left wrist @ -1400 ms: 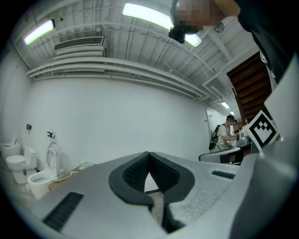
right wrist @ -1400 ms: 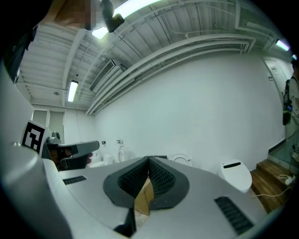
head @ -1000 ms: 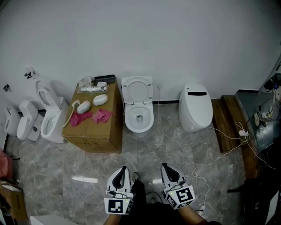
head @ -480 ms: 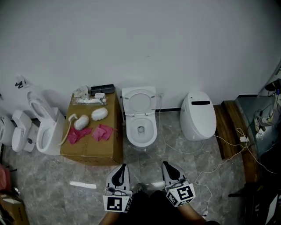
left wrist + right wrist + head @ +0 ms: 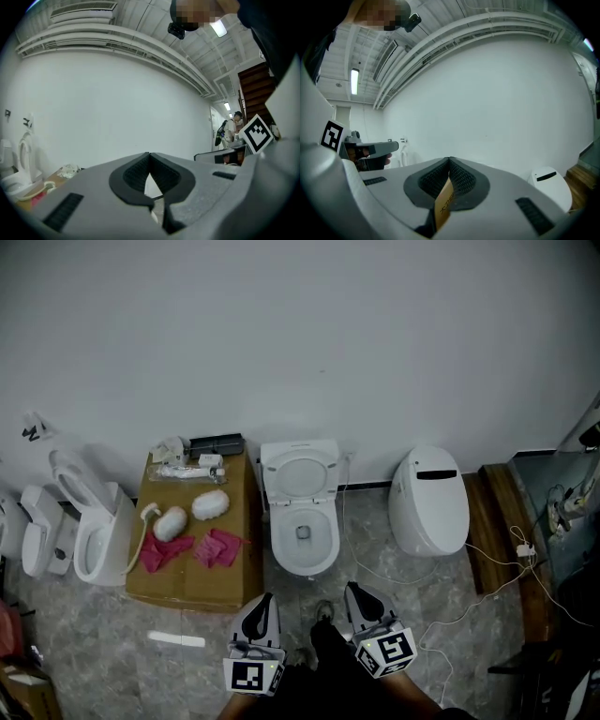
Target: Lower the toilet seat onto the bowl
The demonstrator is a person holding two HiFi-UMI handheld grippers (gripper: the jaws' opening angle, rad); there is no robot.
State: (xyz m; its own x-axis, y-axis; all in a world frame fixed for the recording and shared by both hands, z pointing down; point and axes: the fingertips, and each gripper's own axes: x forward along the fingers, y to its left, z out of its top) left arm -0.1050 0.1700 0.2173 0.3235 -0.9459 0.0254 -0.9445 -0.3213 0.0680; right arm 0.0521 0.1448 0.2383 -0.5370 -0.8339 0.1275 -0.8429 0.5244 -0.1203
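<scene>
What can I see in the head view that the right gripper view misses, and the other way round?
Only the head view: the open toilet with its seat up, the box beside it, and cables on the floor.

Only the right gripper view: a ceiling light, and a brown strip between the right gripper's shut jaws.

Both: the wall, the closed toilet and the left gripper.

Bare floor [image 5: 292, 589] lies open up to the front of the toilet [image 5: 302, 538]. On its left a cardboard box [image 5: 187, 573] stands just beside the bowl and closes that flank. On its right a gap remains before the closed white toilet [image 5: 429, 507], with loose cables [image 5: 382, 575] trailing across it.
</scene>
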